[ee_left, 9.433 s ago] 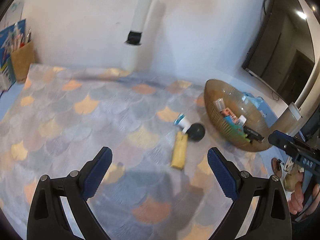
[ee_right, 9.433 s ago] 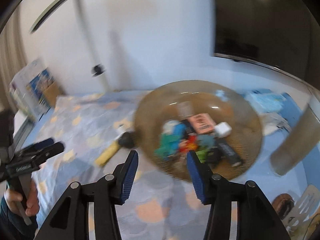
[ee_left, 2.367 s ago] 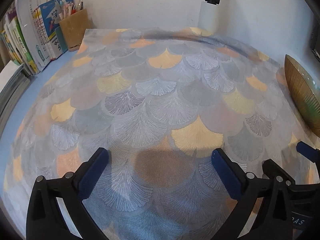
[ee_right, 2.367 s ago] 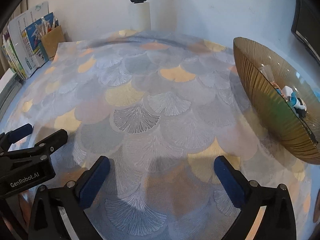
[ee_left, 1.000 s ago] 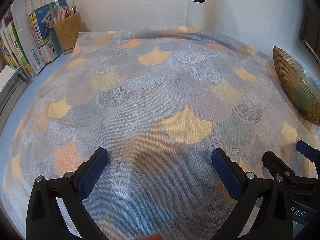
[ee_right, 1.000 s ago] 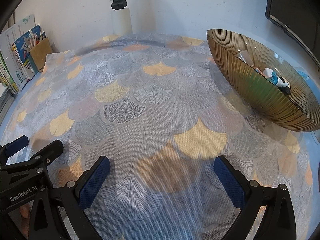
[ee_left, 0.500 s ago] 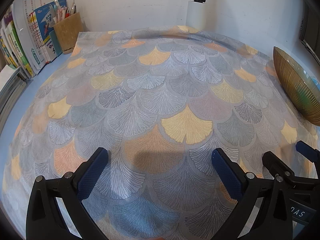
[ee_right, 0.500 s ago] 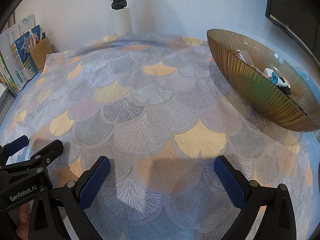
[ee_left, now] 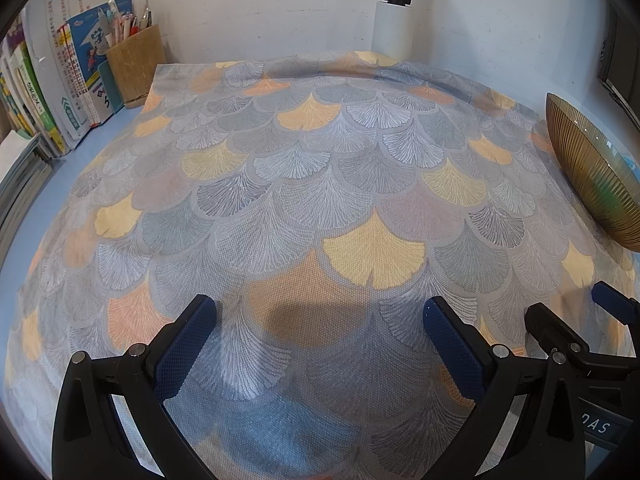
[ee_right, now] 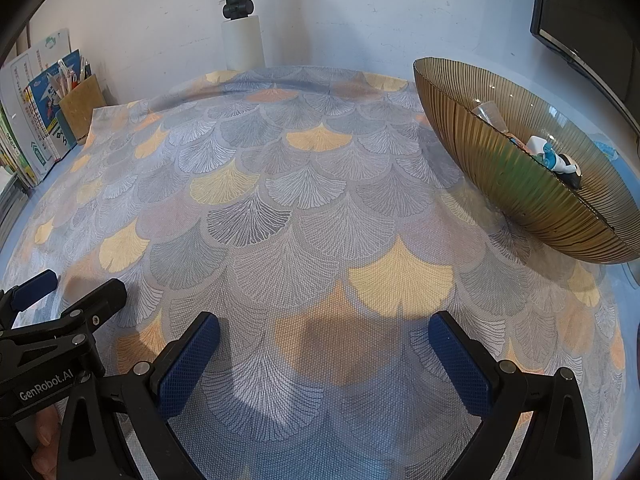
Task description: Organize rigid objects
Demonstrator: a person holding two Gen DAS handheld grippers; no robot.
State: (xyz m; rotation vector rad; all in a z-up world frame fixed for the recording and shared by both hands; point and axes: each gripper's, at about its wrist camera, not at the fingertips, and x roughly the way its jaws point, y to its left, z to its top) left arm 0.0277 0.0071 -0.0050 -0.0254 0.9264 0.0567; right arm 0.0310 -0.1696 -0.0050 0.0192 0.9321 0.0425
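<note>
An amber ribbed glass bowl stands at the right of the table and holds several small objects, among them a white and blue toy and a clear cup. Its edge also shows in the left wrist view. My left gripper is open and empty, low over the fan-patterned cloth. My right gripper is open and empty, low over the cloth, left of the bowl. Each gripper shows in the other's view, the right one and the left one.
A cork pen holder and upright books stand at the back left. A white post rises at the back by the wall. A dark monitor hangs at the back right.
Over nine seconds, the loose objects beside the bowl have gone from the cloth and both grippers have drawn back to the near side. In the last second nothing has visibly moved.
</note>
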